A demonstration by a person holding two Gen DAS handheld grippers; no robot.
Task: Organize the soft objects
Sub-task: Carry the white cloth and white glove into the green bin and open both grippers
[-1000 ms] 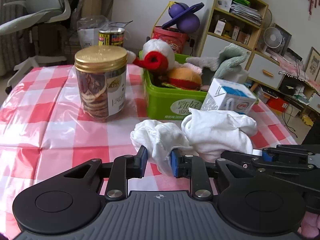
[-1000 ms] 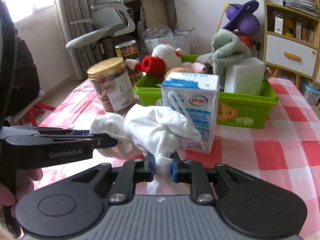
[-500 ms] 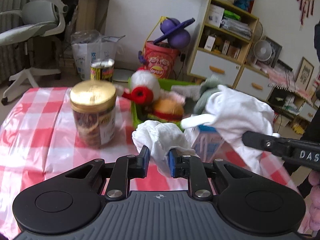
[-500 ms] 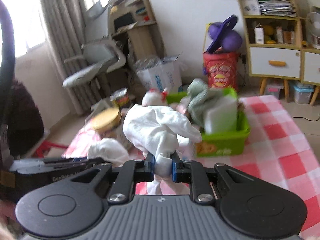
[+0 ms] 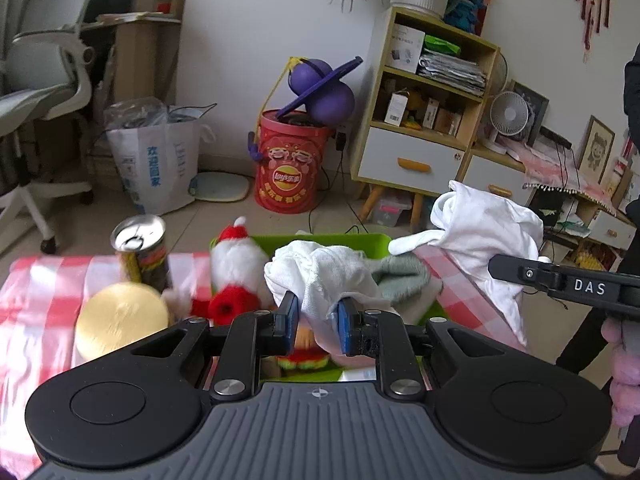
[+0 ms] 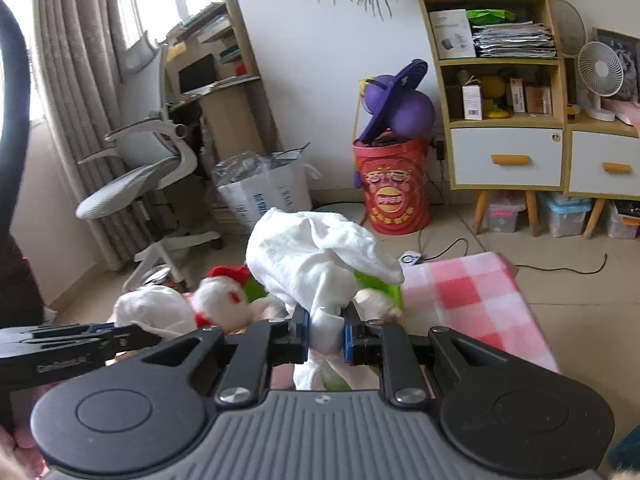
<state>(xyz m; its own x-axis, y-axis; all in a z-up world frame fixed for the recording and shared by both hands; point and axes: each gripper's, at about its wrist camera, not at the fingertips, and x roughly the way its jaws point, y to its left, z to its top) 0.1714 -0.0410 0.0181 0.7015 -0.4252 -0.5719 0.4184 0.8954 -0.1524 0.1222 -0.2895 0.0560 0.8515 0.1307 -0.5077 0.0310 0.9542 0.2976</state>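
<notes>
White walls, tiled floor, a wooden shelf unit (image 5: 432,92), an office chair (image 6: 148,168) by curtained windows.

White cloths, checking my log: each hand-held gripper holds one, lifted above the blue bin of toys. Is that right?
Only the colour is wrong: the bin is green, as the left wrist view shows. The left hand-held gripper and right hand-held gripper each hold a white cloth above it.

Both white cloths now hang in the air above the green bin (image 5: 376,242), off the bench where they lay bunched a second ago. The left gripper (image 5: 314,318) carries one cloth (image 5: 316,276), the right gripper (image 6: 326,332) the other (image 6: 312,256), both higher than before.
</notes>
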